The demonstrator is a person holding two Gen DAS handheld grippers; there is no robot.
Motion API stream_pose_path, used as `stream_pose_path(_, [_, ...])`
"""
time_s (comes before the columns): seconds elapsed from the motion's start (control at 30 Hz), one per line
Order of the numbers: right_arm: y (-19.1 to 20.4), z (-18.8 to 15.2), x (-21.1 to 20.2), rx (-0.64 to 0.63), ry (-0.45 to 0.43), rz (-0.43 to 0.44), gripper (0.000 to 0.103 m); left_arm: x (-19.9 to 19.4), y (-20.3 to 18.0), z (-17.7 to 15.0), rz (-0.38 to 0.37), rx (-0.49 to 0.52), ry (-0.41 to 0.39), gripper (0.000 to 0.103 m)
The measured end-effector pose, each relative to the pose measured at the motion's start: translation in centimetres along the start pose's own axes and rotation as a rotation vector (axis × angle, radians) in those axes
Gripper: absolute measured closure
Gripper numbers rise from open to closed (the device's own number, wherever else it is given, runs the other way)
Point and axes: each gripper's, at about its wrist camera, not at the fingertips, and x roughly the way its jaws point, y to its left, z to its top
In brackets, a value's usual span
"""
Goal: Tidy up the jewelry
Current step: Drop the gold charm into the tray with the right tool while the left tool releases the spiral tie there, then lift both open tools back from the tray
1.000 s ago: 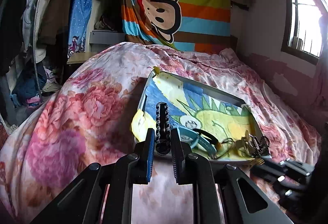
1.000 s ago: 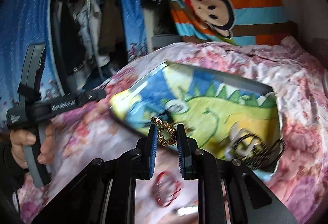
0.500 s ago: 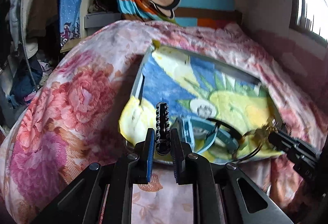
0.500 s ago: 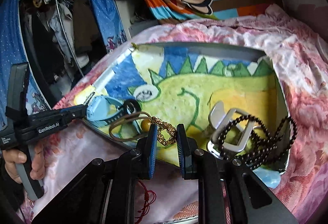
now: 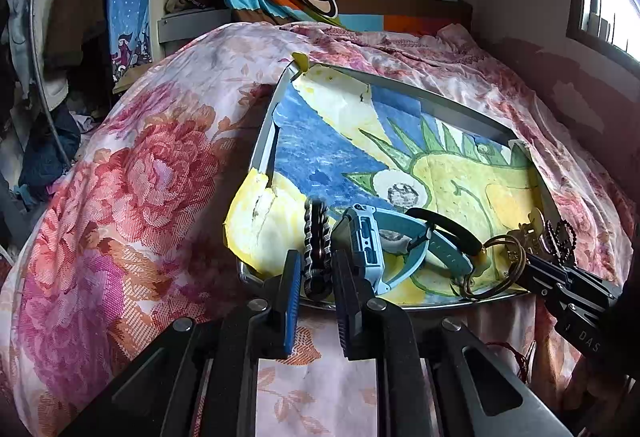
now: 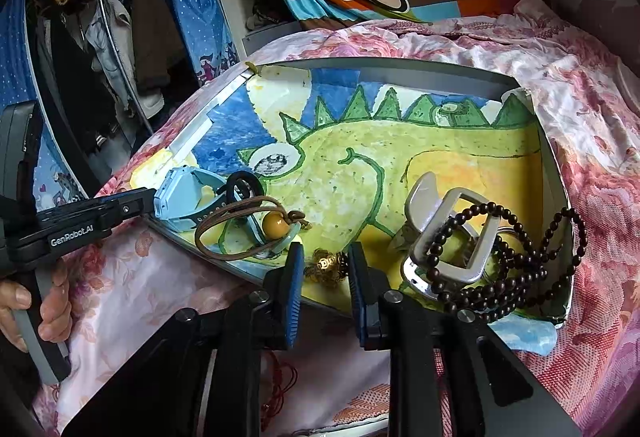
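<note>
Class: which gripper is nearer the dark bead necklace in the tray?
Right. The right gripper sits just left of the bead necklace; the left gripper is beyond the blue watch.

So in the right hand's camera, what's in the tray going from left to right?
Blue watch → brown cord with the yellow bead → gold chain between the right gripper's fingers → silver hair claw → dark bead string.
</note>
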Motion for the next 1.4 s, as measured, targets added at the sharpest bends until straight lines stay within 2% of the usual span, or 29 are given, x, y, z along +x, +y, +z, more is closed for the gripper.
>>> stream_pose_path(0.1, [0.1,0.1,-0.6,0.000,-0.028,-0.008,0.074,-0.2,-0.3,0.0,0.002,0.007,0.004,0.083])
stream_pose_path(0.2, [0.2,0.3,-1.8,-0.003,-0.069,-0.019,0.074,-0.7,-0.6,0.1,0.008,0.008,-0.004,0.068])
stream_pose_path(0.27, [0.4,0.3,-2.9,-0.005,-0.100,-0.030,0.072,-1.3,-0.6,0.0,0.004,0.004,-0.026,0.043])
stream_pose_path(0.37, [0.7,0.4,-4.7,-0.004,-0.147,-0.045,0.055,-2.5,-0.5,0.0,0.005,-0.017,-0.059,0.038])
stream_pose_path(0.43, [1.2,0.5,-6.4,-0.005,-0.186,-0.053,0.048,-3.4,-0.3,0.0,-0.008,-0.037,-0.070,0.036])
stream_pose_path(0.57, [2.2,0.5,-9.8,-0.016,-0.257,-0.096,0.032,-6.2,-0.2,-0.4,-0.026,-0.074,-0.154,0.012])
stream_pose_path(0.67, [2.6,0.5,-12.4,-0.024,-0.308,-0.120,0.024,-8.7,-0.1,-1.0,-0.066,-0.098,-0.236,0.002])
stream_pose_path(0.8, [3.2,0.3,-16.4,-0.030,-0.389,-0.146,0.013,-11.4,0.0,-1.5,-0.112,-0.134,-0.317,0.000])
stream_pose_path(0.83, [3.3,0.1,-17.6,-0.035,-0.415,-0.151,0.012,-12.2,-0.2,-1.7,-0.122,-0.141,-0.336,0.000])
stream_pose_path(0.93, [3.7,-0.3,-20.2,-0.049,-0.468,-0.159,0.010,-13.9,-0.8,-2.2,-0.123,-0.133,-0.376,0.000])
stream_pose_path(1.0, [3.9,-0.8,-21.8,-0.056,-0.500,-0.158,0.001,-15.0,-1.2,-2.8,-0.121,-0.118,-0.397,0.000])
stream_pose_path(1.07, [4.2,-1.4,-23.1,-0.059,-0.521,-0.153,0.001,-16.1,-1.4,-3.6,-0.119,-0.115,-0.415,0.000])
stream_pose_path(1.27, [4.7,-3.9,-26.1,-0.077,-0.535,-0.153,0.001,-18.9,-2.4,-5.9,-0.117,-0.086,-0.455,0.000])
stream_pose_path(1.4, [4.4,-5.7,-27.3,-0.104,-0.492,-0.162,0.001,-20.4,-2.8,-7.2,-0.121,-0.072,-0.477,0.000])
